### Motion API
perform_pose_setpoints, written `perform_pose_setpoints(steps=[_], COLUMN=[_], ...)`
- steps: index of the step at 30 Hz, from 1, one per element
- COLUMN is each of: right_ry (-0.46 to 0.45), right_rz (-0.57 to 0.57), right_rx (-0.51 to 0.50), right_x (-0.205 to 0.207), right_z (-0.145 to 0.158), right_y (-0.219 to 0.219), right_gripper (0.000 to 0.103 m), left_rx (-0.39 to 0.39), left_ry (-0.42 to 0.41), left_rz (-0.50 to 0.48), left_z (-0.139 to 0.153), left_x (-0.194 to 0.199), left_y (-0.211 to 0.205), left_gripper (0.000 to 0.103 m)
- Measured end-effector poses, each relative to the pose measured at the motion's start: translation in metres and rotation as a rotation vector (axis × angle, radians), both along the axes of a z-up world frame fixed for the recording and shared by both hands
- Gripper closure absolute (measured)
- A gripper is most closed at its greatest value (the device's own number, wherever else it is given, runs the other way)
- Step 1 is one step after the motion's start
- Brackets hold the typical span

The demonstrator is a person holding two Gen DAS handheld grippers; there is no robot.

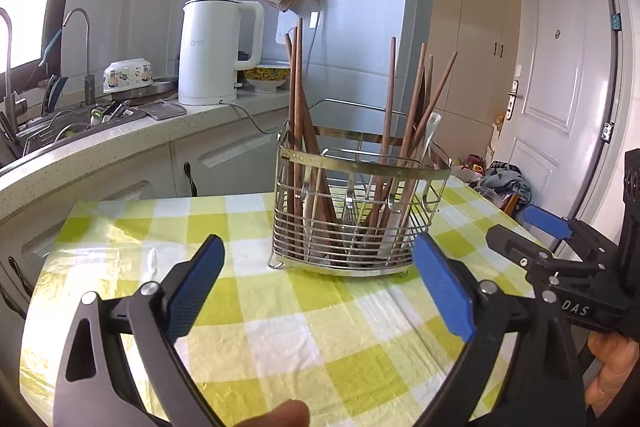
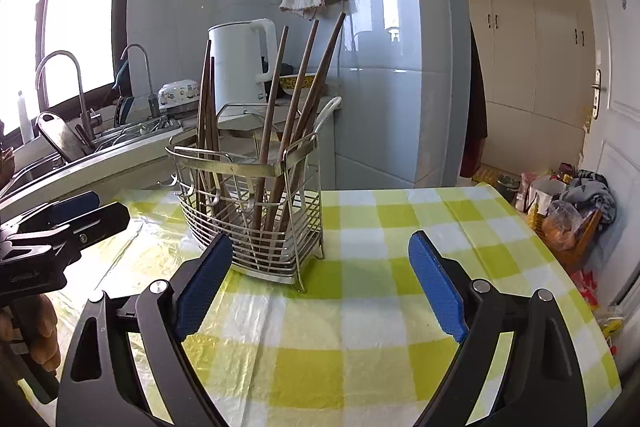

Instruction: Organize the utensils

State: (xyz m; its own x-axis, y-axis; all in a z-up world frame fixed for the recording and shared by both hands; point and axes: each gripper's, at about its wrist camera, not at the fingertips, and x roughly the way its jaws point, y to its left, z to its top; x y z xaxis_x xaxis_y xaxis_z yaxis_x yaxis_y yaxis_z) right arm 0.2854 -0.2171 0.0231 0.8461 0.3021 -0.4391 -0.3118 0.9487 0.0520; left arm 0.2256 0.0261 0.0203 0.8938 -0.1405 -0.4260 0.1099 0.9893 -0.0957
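Both tools gape empty: left tool point(image 1: 316, 283), right tool point(image 2: 320, 279) flank wire rack point(image 1: 352, 211) mid-tabletop point(image 1: 280, 347); chopsticks point(image 1: 298, 115) upright inside, sorted by compartment.

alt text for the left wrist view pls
A steel wire utensil basket holding brown wooden chopsticks stands on a green-and-white checked tablecloth. The left gripper, jaws open and empty, points at it; a white electric kettle sits on the counter behind.
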Motion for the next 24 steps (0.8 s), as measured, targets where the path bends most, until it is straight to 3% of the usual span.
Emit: perform_pose_setpoints(steps=[24], right_ry=[0.009], right_rz=[0.006], right_rx=[0.007], right_x=[-0.0004], right_z=[-0.0037], right_y=[-0.0005], right_gripper=[0.019], left_rx=[0.005], left_ry=[-0.01], left_rz=[0.005], left_z=[-0.0047], left_x=[-0.0061], left_y=[-0.0026], left_gripper=[0.005])
